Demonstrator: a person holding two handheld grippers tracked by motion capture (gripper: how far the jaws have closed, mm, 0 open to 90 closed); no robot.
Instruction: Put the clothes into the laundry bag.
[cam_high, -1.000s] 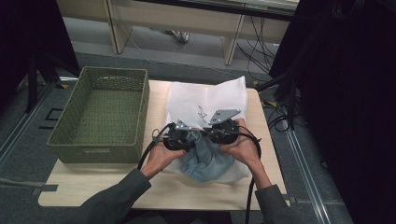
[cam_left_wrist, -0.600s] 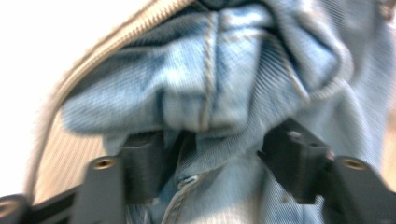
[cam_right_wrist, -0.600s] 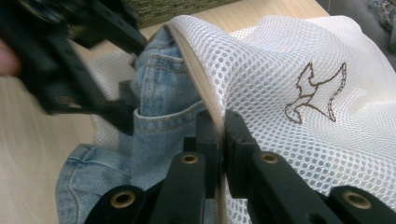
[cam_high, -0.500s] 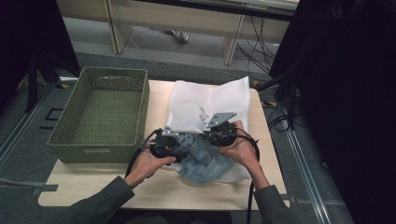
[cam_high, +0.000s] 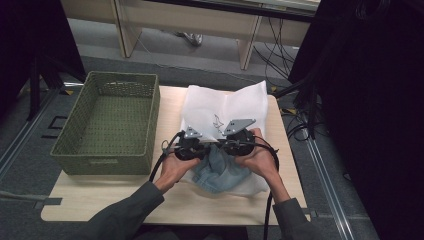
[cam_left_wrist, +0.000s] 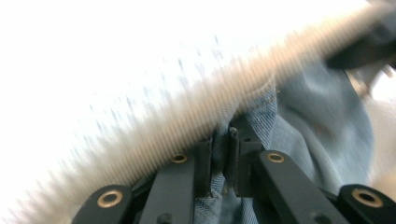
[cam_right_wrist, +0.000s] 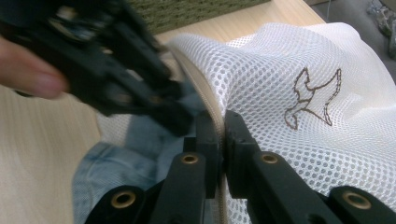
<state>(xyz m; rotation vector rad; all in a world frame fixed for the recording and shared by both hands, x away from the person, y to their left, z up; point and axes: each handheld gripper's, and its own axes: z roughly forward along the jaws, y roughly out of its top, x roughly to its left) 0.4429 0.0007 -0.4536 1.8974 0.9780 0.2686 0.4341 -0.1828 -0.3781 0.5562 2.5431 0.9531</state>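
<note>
A white mesh laundry bag (cam_high: 225, 107) with a brown bird mark (cam_right_wrist: 310, 98) lies on the wooden table. A light-blue denim garment (cam_high: 222, 172) sticks out of its near opening. My left gripper (cam_high: 206, 150) has just been closing its jaws, and a fold of denim (cam_left_wrist: 317, 126) is pinched between them (cam_left_wrist: 223, 140), just under the bag's zip edge (cam_left_wrist: 196, 116). My right gripper (cam_high: 221, 145) is shut on that zip edge (cam_right_wrist: 219, 121), close beside the left gripper (cam_right_wrist: 116, 70). The two meet nose to nose over the bag's mouth.
A green woven basket (cam_high: 102, 162) stands at the table's left, its inside bare. Bare tabletop (cam_high: 100, 200) lies in front of it. Desk legs and cables sit beyond the far edge, and dark equipment to the right.
The left gripper drew off a little to the left half a second ago, then came back beside the right one onto the denim. The right gripper and the bag stayed put.
</note>
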